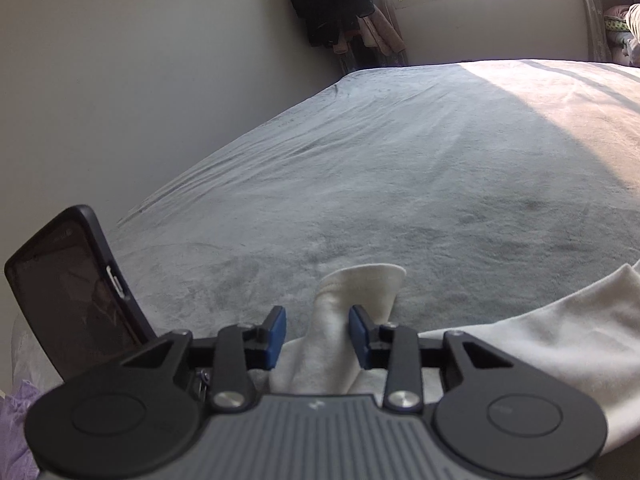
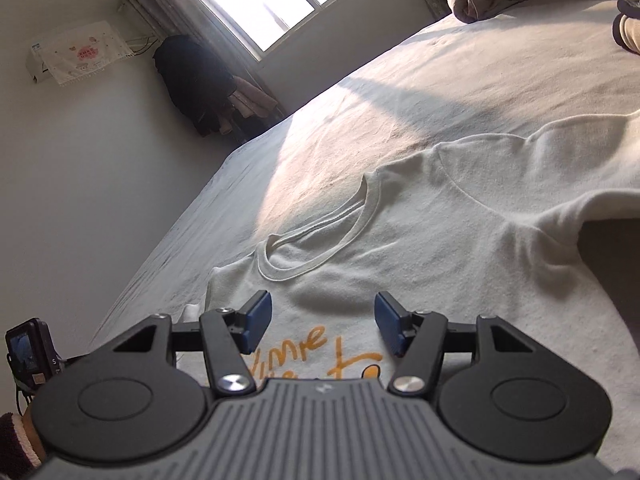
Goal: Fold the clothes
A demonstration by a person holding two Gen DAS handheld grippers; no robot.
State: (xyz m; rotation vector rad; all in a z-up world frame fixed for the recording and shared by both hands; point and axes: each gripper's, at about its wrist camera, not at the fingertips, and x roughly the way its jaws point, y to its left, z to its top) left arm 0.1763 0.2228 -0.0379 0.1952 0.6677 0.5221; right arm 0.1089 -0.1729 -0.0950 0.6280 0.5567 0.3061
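Sweatshirt (image 2: 420, 240) lies front-up, spread on the bed (image 2: 460, 80), neckline far, laid for folding. Left gripper (image 1: 317, 334), fingers apart, straddles a sleeve cuff (image 1: 360, 284), probably not yet pinched. Right gripper (image 2: 323, 326), fingers spread, hovers over the chest print (image 2: 316, 354).

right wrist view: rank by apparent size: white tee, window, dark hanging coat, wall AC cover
1. Cream-white cotton T-shirt with orange lettering
2. Bright sunlit window
3. Dark coat hanging in the corner
4. Patterned fabric cover on the wall unit

3 and 4 look close. Distance inflates the shirt.
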